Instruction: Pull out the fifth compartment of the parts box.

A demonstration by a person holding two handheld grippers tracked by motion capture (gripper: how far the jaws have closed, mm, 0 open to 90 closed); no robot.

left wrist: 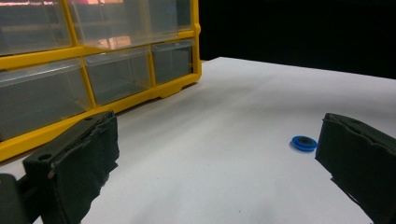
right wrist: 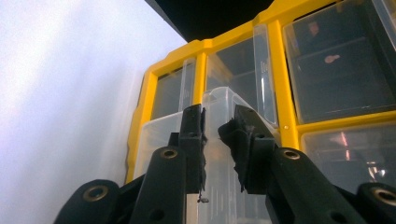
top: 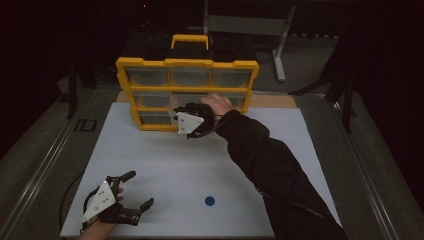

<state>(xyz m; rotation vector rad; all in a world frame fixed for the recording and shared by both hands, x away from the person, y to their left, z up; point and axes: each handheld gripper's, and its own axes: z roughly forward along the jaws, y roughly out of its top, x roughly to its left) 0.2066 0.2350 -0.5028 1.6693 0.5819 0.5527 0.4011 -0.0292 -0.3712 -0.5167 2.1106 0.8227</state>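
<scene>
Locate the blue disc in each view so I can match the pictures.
High view: the blue disc lies on the white board, near the front edge, right of centre.
Left gripper view: it lies at right of the picture, just left of the right-hand jaw.
Right gripper view: not in it.
Shared landmark: the yellow drawer cabinet.
</scene>
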